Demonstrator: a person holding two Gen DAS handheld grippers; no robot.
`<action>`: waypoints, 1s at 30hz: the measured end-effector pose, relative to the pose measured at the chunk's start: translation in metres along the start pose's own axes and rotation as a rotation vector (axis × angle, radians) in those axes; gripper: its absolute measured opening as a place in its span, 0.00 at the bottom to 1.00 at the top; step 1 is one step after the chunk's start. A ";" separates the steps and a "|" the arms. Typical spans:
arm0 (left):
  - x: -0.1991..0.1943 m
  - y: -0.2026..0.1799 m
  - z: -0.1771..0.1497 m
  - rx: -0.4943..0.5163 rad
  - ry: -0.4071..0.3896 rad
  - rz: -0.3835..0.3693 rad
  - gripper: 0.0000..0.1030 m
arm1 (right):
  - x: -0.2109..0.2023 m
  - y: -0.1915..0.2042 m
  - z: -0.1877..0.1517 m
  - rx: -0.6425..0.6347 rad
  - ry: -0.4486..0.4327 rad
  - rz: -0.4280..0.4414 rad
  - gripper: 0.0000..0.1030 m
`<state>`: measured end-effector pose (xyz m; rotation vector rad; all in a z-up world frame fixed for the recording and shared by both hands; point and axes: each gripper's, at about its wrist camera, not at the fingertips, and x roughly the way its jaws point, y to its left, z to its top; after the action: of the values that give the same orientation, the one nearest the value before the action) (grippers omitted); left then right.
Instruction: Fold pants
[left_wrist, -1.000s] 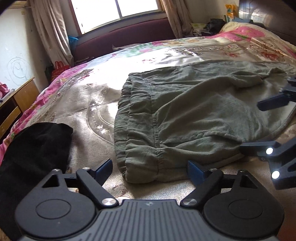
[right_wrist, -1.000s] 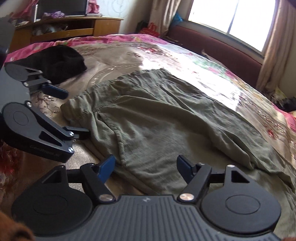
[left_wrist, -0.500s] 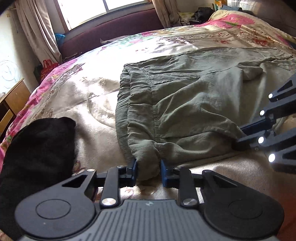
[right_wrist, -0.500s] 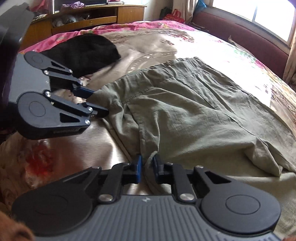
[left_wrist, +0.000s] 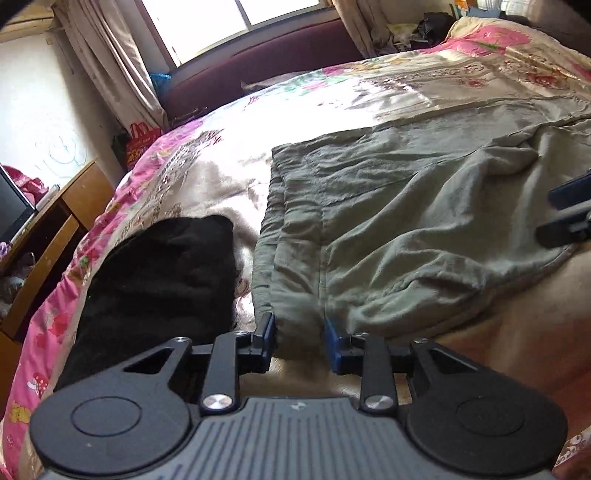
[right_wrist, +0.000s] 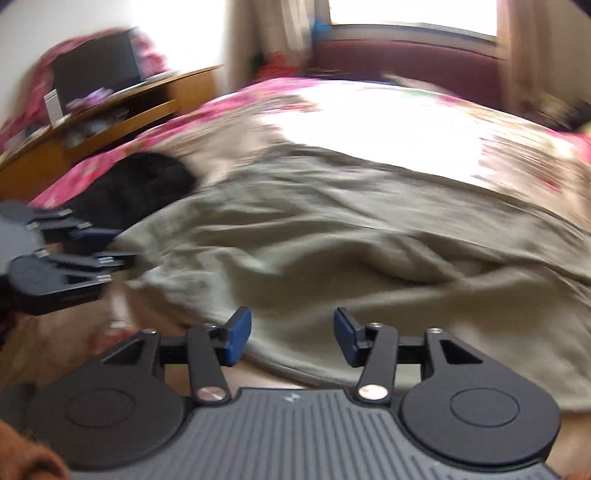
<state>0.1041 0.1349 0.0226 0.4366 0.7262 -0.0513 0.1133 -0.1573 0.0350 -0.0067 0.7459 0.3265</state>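
Observation:
Olive-green pants (left_wrist: 406, 221) lie spread on the bed, waistband toward the left, legs running right. My left gripper (left_wrist: 300, 338) is at the near waistband corner, jaws partly apart with a fold of the cloth between them. My right gripper (right_wrist: 291, 338) is open over the near edge of the pants (right_wrist: 351, 251); that view is blurred by motion. The right gripper's fingers (left_wrist: 569, 218) show at the right edge of the left wrist view, and the left gripper (right_wrist: 88, 247) shows at the left of the right wrist view.
A black garment (left_wrist: 159, 280) lies on the bed left of the waistband. The floral bedspread (left_wrist: 332, 103) covers the bed. A wooden desk (left_wrist: 55, 229) stands at the left, and a dark red headboard (left_wrist: 280, 62) under the window.
Both grippers closed on the near edge of the pants half a second ago. Now the right gripper has opened and let go, and the left jaws have widened. The pants have shifted.

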 end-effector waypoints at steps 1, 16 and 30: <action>-0.003 -0.006 0.005 0.007 -0.014 -0.014 0.44 | -0.009 -0.027 -0.005 0.065 0.001 -0.061 0.51; 0.042 -0.211 0.127 0.173 -0.127 -0.552 0.44 | -0.072 -0.333 -0.078 0.986 -0.098 -0.610 0.54; 0.043 -0.284 0.177 0.167 0.094 -0.541 0.44 | -0.089 -0.395 -0.067 0.896 0.160 -0.498 0.11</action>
<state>0.1928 -0.1903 0.0075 0.3930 0.9208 -0.6067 0.1240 -0.5666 0.0018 0.6236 0.9669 -0.5048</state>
